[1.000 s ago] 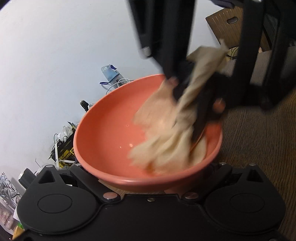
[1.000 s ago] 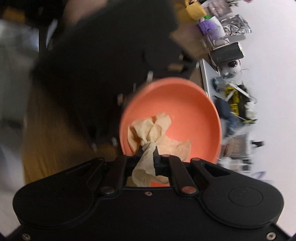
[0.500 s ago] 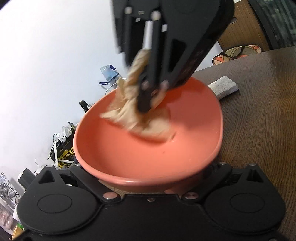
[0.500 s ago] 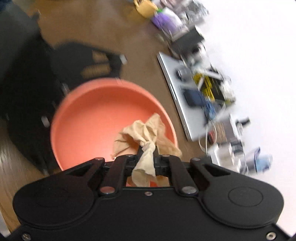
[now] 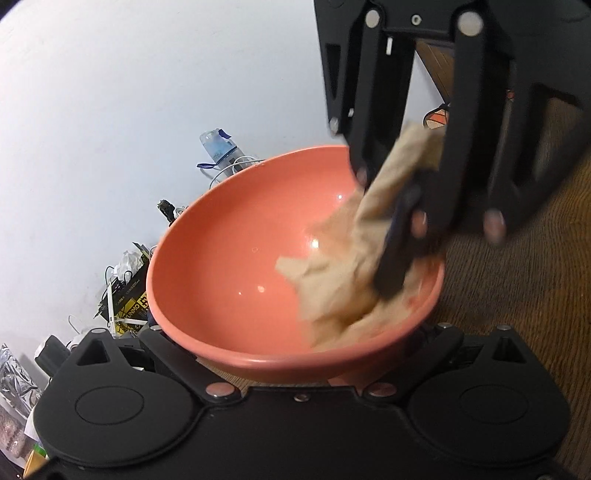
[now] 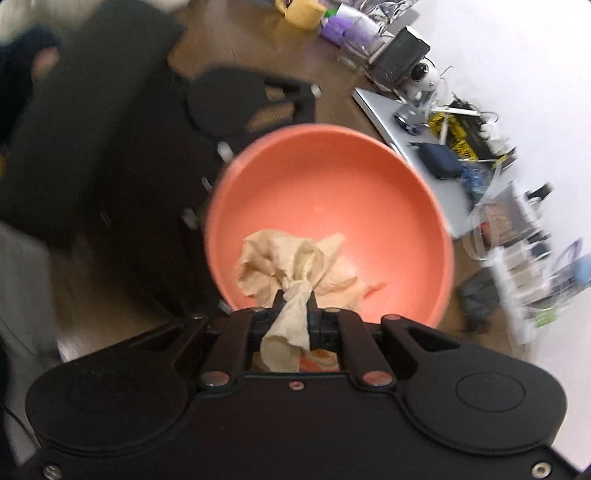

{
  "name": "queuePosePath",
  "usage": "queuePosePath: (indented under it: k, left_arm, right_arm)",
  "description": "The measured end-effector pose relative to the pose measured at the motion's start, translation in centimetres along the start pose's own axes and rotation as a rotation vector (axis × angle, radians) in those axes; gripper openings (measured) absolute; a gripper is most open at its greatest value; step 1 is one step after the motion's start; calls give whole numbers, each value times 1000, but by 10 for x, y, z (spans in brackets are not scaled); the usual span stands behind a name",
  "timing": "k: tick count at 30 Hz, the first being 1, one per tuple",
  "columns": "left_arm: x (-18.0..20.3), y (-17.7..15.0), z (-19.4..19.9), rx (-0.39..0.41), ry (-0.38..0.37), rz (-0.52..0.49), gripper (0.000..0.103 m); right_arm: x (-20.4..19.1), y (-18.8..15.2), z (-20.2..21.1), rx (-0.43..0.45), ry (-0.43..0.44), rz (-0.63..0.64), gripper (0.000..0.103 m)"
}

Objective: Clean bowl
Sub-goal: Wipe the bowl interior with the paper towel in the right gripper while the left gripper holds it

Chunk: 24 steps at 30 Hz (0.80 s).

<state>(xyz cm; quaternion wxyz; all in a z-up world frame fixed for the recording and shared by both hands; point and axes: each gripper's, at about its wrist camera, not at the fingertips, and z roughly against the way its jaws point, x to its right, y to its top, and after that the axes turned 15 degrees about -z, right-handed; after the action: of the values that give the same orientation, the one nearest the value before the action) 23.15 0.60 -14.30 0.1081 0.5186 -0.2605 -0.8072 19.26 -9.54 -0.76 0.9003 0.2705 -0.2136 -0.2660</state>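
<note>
A coral-orange bowl [image 5: 236,266] is tilted up off the wooden table, its near rim sitting between the arms of my left gripper [image 5: 291,380]. The bowl hides that gripper's fingertips, which appear clamped on the rim. In the right wrist view, the left gripper's black body lies against the bowl's [image 6: 351,206] left edge. My right gripper [image 6: 295,299] is shut on a crumpled beige cloth [image 6: 288,258]. Seen from the left wrist, the right gripper [image 5: 391,280] comes down from above and presses the cloth [image 5: 332,288] against the bowl's inner right wall near the rim.
The dark wooden table [image 5: 517,295] runs off to the right. Clutter lines the white wall: a water bottle [image 5: 218,147], a yellow-black box [image 5: 129,306], a closed laptop [image 6: 406,147], a small camera [image 6: 421,74] and a yellow cup [image 6: 299,11].
My right gripper has swept the cloth from the bowl's far left side round to its right inner wall and rolled as it went. The left gripper and bowl have kept still.
</note>
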Motion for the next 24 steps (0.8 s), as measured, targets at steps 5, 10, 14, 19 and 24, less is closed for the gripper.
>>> queuePosePath:
  k: [5,10,14,19,24]
  left_arm:
    - [-2,1,1,3,0,-2,99]
    - [-3,1,0,2,-1,-1,99]
    - [-4,0,-1,2,-2,0,99]
    - [-5,0,-3,1,-3,0,99]
    - [-7,-1,-5,3,0,-2,99]
  right_arm:
    - [-10,14,8,92,20,-11,7]
    - [5,29,5,143,-71,9,7]
    - [23,26,-4,97,-161,26,7]
    - [25,6,-13,-26,-136,20,7]
    - [17,5,-16,-62,-13,-39,7]
